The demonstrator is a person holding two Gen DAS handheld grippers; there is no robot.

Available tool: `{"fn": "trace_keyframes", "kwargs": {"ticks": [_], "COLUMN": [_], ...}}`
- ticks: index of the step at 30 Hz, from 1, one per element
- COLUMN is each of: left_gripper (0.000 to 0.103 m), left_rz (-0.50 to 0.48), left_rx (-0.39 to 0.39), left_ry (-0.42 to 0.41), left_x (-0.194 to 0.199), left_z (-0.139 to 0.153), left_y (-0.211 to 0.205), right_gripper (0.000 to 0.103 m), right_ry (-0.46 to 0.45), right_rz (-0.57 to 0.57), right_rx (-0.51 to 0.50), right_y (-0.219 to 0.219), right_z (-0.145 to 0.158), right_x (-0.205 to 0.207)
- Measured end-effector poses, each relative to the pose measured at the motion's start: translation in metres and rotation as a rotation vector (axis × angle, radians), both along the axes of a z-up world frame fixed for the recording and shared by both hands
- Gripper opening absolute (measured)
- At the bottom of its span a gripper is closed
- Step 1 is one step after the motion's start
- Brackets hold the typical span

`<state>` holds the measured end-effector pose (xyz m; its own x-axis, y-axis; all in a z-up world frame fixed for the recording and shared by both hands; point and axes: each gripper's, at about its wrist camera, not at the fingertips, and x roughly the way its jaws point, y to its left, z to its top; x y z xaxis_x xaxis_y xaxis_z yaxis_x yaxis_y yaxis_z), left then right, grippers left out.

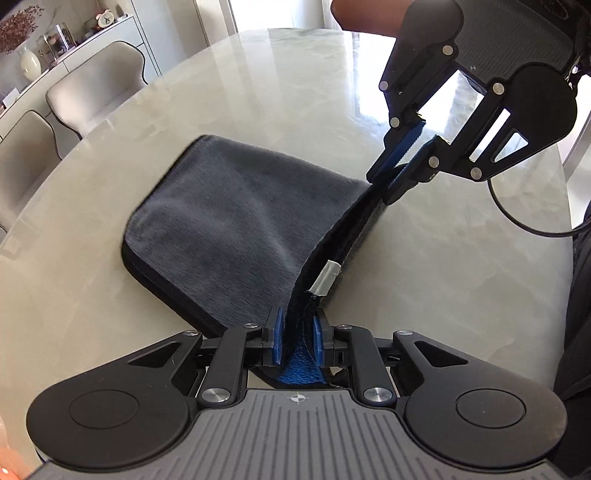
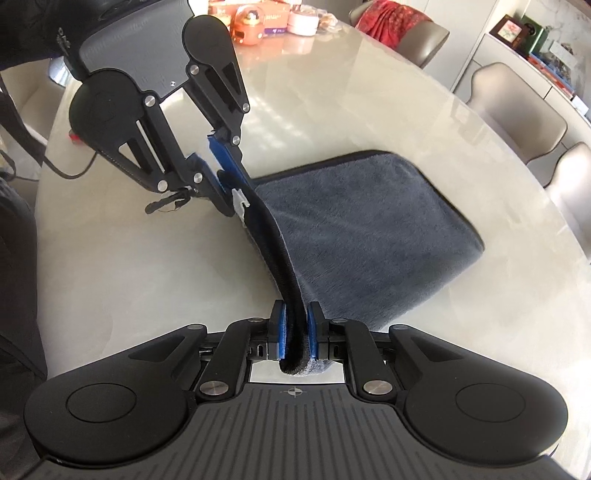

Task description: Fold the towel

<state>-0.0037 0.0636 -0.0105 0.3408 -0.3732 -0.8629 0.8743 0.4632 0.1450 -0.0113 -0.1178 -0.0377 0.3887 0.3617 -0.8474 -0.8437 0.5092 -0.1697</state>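
Observation:
A dark grey plush towel (image 1: 236,218) with black edging lies folded on the pale marble table (image 1: 110,295); its near edge is lifted off the surface. My left gripper (image 1: 298,332) is shut on one corner of that raised edge, next to a white label (image 1: 325,277). My right gripper (image 1: 391,173) is shut on the other corner. In the right wrist view the towel (image 2: 369,229) slopes down from the right gripper (image 2: 295,328) to the table, and the left gripper (image 2: 231,181) pinches the far end of the black edge, stretched between both.
Beige chairs (image 1: 96,81) stand along the table's far side, with a sideboard behind. Pink and orange boxes (image 2: 258,22) sit at the table's far end. A black cable (image 2: 66,171) lies on the table near the person's dark sleeve (image 2: 18,258).

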Motion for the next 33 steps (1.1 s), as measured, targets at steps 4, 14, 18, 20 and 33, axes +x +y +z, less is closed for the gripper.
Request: {"fn": "trace_keyframes", "kwargs": {"ticks": [4,14,18,20,33], "left_gripper": [0.016,0.016,0.016,0.016,0.025], "left_rz": [-0.028,-0.085,-0.087,-0.088,-0.104], "left_rx": [0.025,0.059,0.066,0.070,0.118], "left_ry": [-0.021,-0.013,-0.040,-0.054,0.061], "left_x": [0.012,0.062,0.084,0.095,0.130], "left_z": [0.005,0.006,0.011,0.013,-0.002], "left_y": [-0.004,-0.007,-0.008,-0.008,-0.010], "right_gripper": [0.012,0.012,0.012,0.012,0.033], "right_ry": [-0.016,0.002,-0.006,-0.028,0.110], "right_rz": [0.023,0.056,0.066,0.067,-0.067], "right_rx": [-0.013,-0.007,-0.007,-0.013,0.130], "right_y": [-0.001,-0.006,-0.006,-0.007,-0.030], "right_z": [0.006,0.012,0.015,0.018,0.020], "right_x": [0.014,0.074,0.100,0.114,0.182]}}
